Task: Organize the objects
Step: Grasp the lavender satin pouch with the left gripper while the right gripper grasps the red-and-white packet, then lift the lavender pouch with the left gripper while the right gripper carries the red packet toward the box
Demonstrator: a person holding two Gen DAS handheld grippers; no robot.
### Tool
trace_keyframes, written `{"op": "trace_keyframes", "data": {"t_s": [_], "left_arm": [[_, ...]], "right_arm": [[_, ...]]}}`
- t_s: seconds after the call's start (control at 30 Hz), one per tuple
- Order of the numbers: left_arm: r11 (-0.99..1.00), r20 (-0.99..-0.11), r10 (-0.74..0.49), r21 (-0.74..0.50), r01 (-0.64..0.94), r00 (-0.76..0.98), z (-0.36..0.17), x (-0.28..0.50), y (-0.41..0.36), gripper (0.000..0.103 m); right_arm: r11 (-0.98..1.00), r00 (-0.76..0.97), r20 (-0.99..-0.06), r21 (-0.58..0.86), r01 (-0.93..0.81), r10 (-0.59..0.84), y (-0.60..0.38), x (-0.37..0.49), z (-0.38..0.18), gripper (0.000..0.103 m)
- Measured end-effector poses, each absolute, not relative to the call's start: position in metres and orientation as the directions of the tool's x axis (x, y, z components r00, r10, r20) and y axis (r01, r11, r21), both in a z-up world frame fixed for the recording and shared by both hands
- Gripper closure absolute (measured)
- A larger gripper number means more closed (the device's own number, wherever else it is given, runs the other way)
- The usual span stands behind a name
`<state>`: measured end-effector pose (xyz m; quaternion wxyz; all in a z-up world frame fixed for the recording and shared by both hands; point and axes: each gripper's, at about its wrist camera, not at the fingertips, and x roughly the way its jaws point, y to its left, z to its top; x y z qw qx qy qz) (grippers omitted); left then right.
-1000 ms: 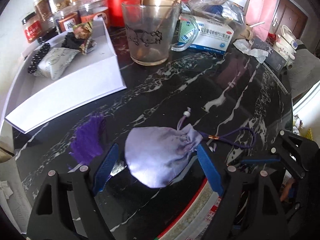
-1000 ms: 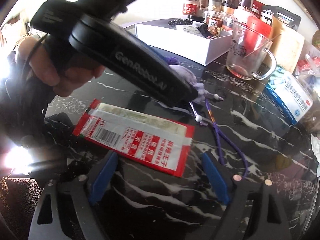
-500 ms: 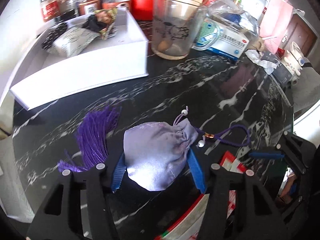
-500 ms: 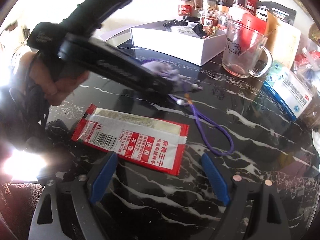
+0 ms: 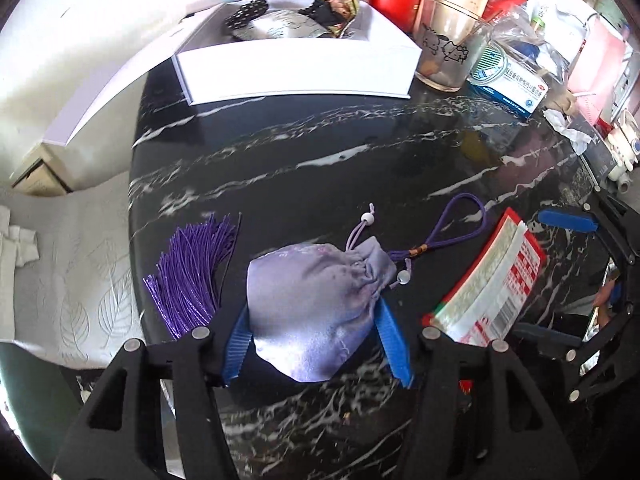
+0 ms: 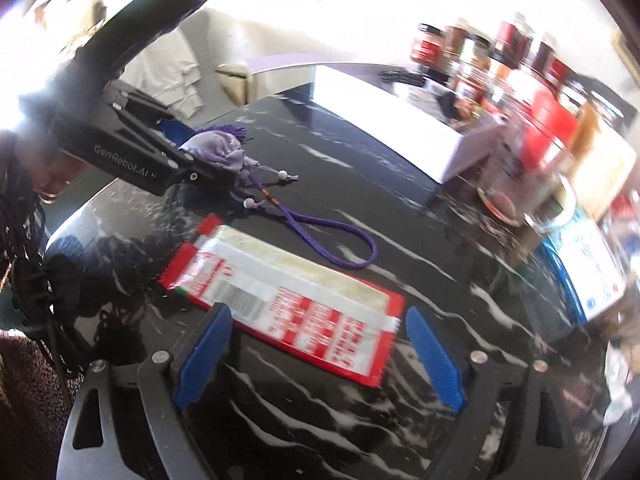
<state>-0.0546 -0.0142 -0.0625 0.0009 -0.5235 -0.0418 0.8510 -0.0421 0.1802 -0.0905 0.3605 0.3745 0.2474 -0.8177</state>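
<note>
A lilac satin drawstring pouch (image 5: 312, 288) sits between the blue pads of my left gripper (image 5: 314, 320), which is shut on its sides. Its purple tassel (image 5: 192, 276) fans out to the left and its cord loop (image 5: 464, 220) trails right on the black marble table (image 5: 320, 152). In the right wrist view the pouch (image 6: 218, 150) shows at the left gripper's (image 6: 192, 152) tip. My right gripper (image 6: 318, 316) is opening a little, astride the near edge of a red-and-white snack packet (image 6: 288, 296) lying flat, its pads not touching it.
A white open box (image 5: 296, 68) holding a silver packet and dark wrappers stands at the back. Right of it are a glass mug (image 5: 448, 56) and a blue-and-white medicine box (image 5: 508, 84). Jars line the far edge. The table's left edge is near the tassel.
My left gripper closed on the pouch and carried it leftward, away from the packet, cord trailing behind. The right gripper shifted a little closer over the packet and rolled.
</note>
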Motion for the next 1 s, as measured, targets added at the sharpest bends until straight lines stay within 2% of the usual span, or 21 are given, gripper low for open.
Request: {"op": "trace_keyframes", "data": {"t_s": [0.13,0.3,0.5,0.77,0.8,0.87,0.9,0.93,1.0], "left_arm": [[-0.995,-0.890,0.043,-0.077,0.057,-0.454,-0.062,-0.042,-0.020,0.047],[-0.993,-0.888,0.038,-0.086,0.086,-0.458,-0.060,-0.040,-0.024,0.047],[-0.991,-0.887,0.043,-0.095,0.090,-0.460,-0.062,-0.042,-0.023,0.047],[-0.990,-0.873,0.047,-0.106,0.093,-0.486,-0.064,-0.045,-0.020,0.045],[-0.991,-0.871,0.044,-0.101,0.091,-0.489,-0.065,-0.045,-0.019,0.044],[-0.993,-0.870,0.033,-0.086,0.086,-0.493,-0.066,-0.047,-0.016,0.039],[-0.994,-0.869,0.024,-0.075,0.084,-0.494,-0.066,-0.048,-0.014,0.038],[-0.995,-0.869,0.012,-0.061,0.083,-0.496,-0.067,-0.049,-0.012,0.037],[-0.996,-0.867,-0.019,-0.026,0.083,-0.498,-0.069,-0.052,-0.007,0.035]], "right_arm": [[-0.601,-0.466,-0.782,-0.151,0.785,-0.413,0.169,-0.038,-0.096,0.010],[-0.716,-0.453,-0.802,-0.045,0.697,-0.390,0.168,-0.064,-0.100,0.010],[-0.751,-0.441,-0.807,0.003,0.661,-0.392,0.173,-0.088,-0.102,0.010],[-0.751,-0.444,-0.806,0.001,0.660,-0.392,0.179,-0.088,-0.102,0.010],[-0.752,-0.446,-0.805,0.000,0.660,-0.391,0.181,-0.087,-0.102,0.012],[-0.754,-0.454,-0.799,-0.002,0.657,-0.394,0.186,-0.084,-0.100,0.025],[-0.759,-0.463,-0.796,-0.007,0.651,-0.389,0.188,-0.083,-0.098,0.038],[-0.763,-0.463,-0.799,-0.007,0.646,-0.384,0.191,-0.083,-0.097,0.043],[-0.772,-0.465,-0.804,-0.010,0.635,-0.372,0.195,-0.083,-0.096,0.045]]}}
